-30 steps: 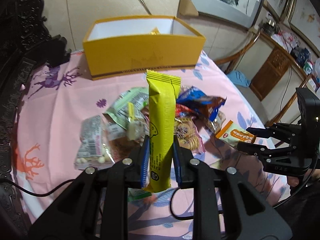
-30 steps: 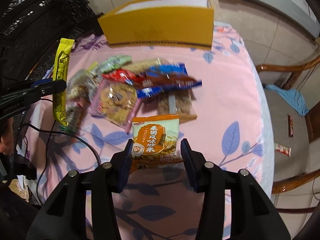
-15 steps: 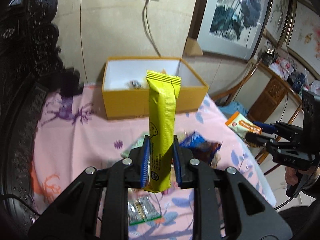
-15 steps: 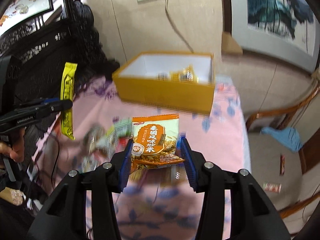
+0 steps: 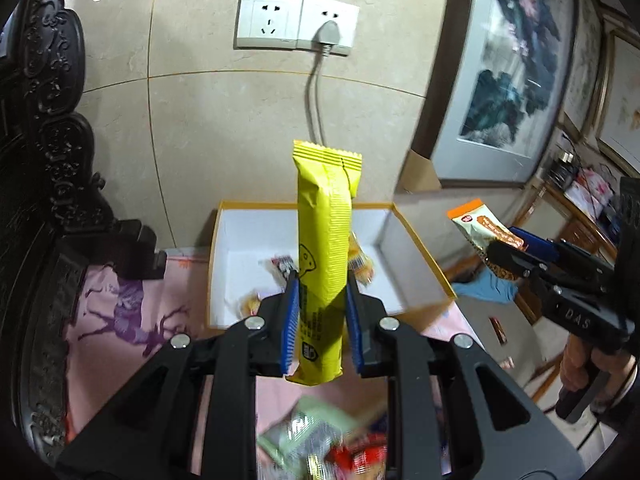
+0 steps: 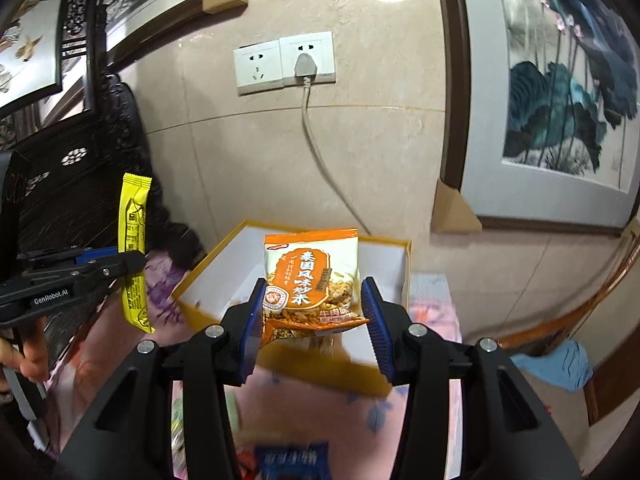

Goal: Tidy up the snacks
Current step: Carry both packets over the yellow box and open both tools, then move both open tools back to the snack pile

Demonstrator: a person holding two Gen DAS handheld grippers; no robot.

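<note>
Here both grippers were loaded and raised short of the box [image 5: 416, 264]. The left gripper [image 5: 322, 320] was clamped on the yellow bar [image 5: 326, 248], which stood upright between the pads with most of its length above them; seen from the right wrist, its lower end hung below the jaws. The right gripper [image 6: 312, 316] was clamped across the lower part of the orange packet [image 6: 310, 276], its bottom edge crumpled between the pads. The box sat open at the wall end of the pink cloth [image 5: 120, 320], just beyond both grippers, with a few snacks already on its white floor. More snacks [image 5: 320, 444] lay blurred on the cloth near the left gripper, on the side away from the box. Risks, as judged: the bar, held low and tall, might pivot in the pads or catch the box's near wall on the way in. The packet, pinched by its edge, might slip or land on the rim. Two grippers releasing side by side over the box could knock each other. A release made too early would drop a snack on the cloth short of the box.
</note>
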